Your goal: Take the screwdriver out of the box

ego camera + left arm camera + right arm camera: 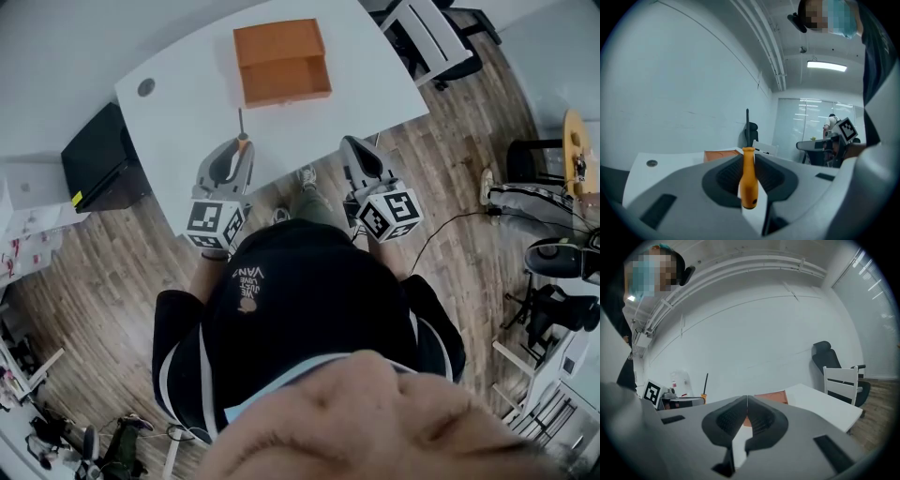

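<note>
Since the left gripper (749, 158) is clamped on the screwdriver (748, 180) by its orange handle, the shaft points ahead toward the box (281, 64), which sits well apart on the tabletop (187, 94); the right gripper (746, 401) is pressed together, empty

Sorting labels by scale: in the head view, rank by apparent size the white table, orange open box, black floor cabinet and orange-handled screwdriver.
1. white table
2. orange open box and black floor cabinet: look alike, and the cabinet lies farther from the camera, so unranked
3. orange-handled screwdriver, smallest
</note>
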